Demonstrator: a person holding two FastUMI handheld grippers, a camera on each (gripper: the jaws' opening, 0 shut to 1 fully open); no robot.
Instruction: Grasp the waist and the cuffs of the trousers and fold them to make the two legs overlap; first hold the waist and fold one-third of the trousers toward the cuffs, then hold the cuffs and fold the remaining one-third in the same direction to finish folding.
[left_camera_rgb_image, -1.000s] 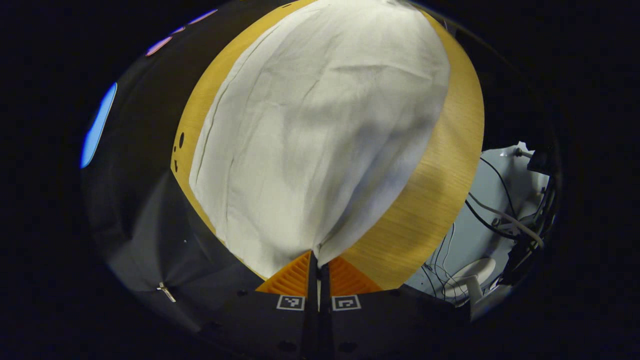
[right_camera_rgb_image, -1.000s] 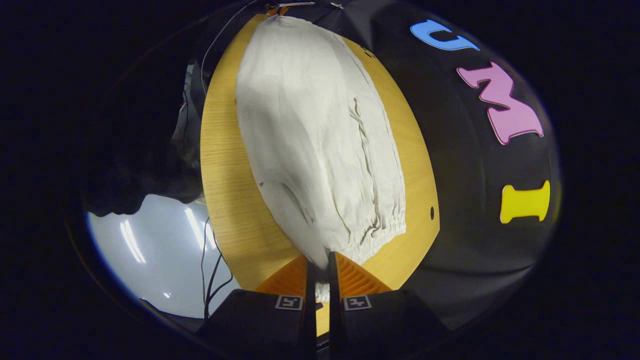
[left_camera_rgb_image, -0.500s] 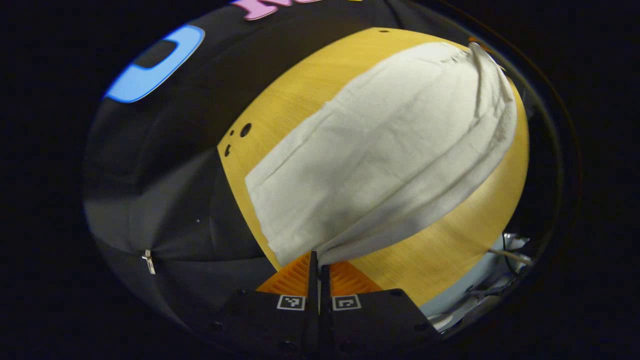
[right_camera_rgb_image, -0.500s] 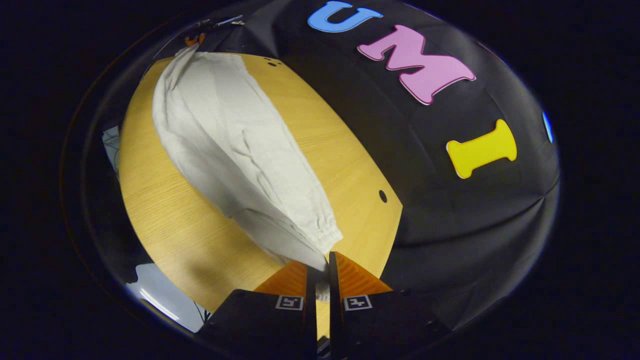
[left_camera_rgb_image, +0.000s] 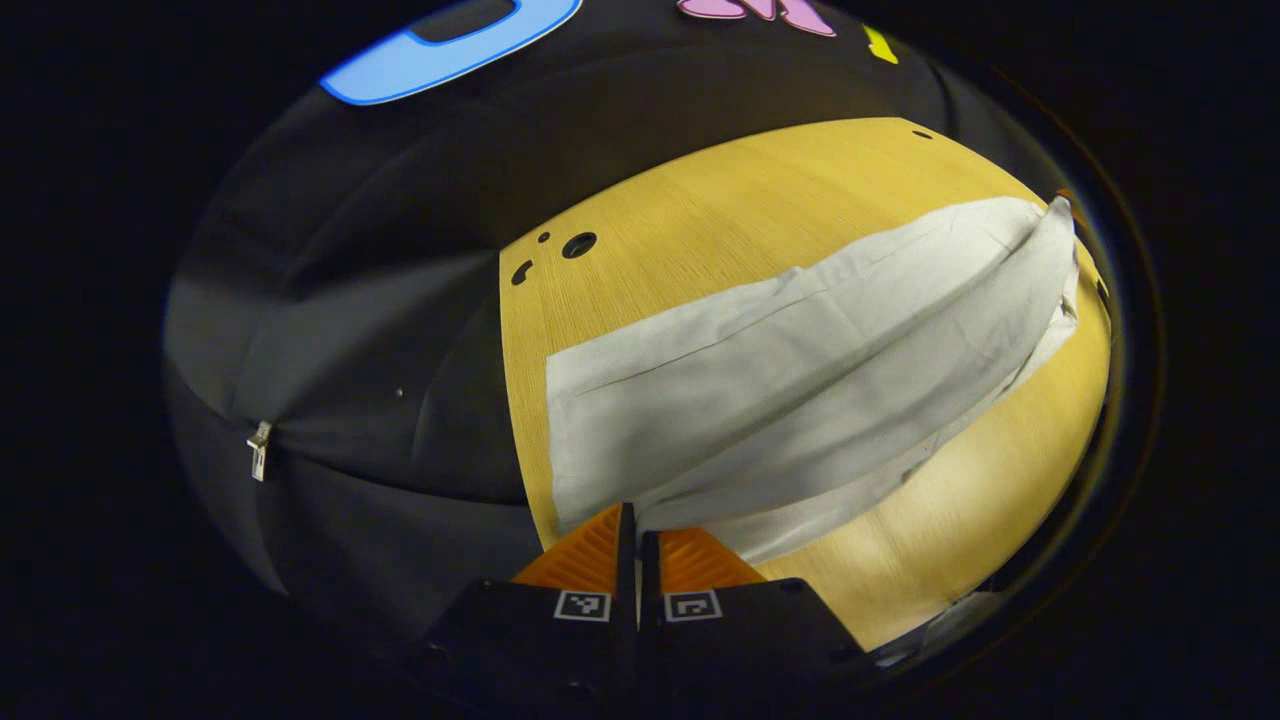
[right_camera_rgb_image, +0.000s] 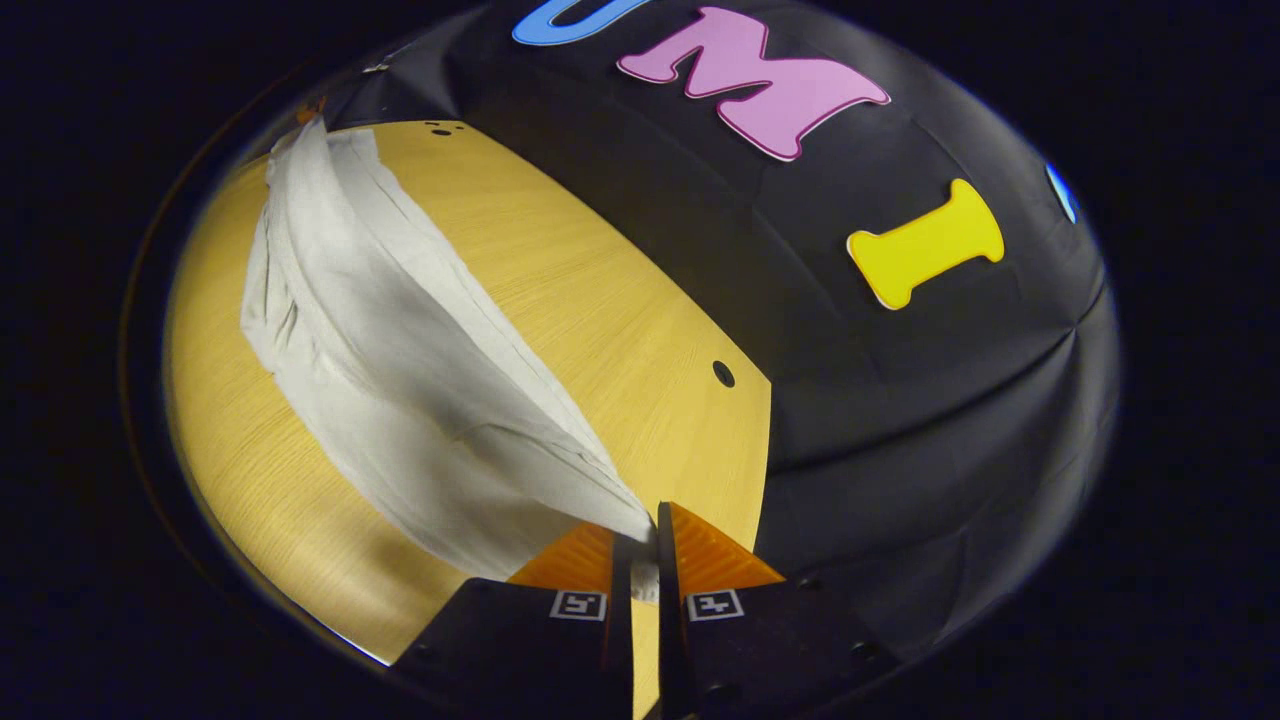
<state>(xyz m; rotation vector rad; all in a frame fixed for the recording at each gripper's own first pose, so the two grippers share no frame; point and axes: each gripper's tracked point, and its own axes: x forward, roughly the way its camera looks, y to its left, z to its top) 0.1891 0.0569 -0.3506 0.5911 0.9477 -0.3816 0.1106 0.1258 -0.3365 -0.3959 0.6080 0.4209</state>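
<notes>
In the left gripper view, the left tongs (left_camera_rgb_image: 636, 528) are closed together on an edge of the white trousers (left_camera_rgb_image: 800, 370), the cloth pinched between both fingers right at their tips. From there the trousers stretch away across the wooden desk (left_camera_rgb_image: 700, 220) toward the far right, where the fabric gathers into a narrow end at the edge of the view. The upper layer is lifted and folded lengthwise, with a long crease running along it, and a lower layer lies flat on the desk beneath it, its edge peeking out along the near side. A few small dark holes (left_camera_rgb_image: 577, 244) mark the desk near its corner, beside the black cloth wall (left_camera_rgb_image: 380, 300). In the right gripper view, the right tongs (right_camera_rgb_image: 640, 535) are likewise clamped on the trousers (right_camera_rgb_image: 400, 380), a bit of white cloth caught between the fingers. The fabric runs from these tips up to the far left corner of the desk (right_camera_rgb_image: 600, 300), draped in long folds, partly raised off the wood. One dark hole (right_camera_rgb_image: 723, 374) sits near the desk's edge by the wall (right_camera_rgb_image: 900, 400).
</notes>
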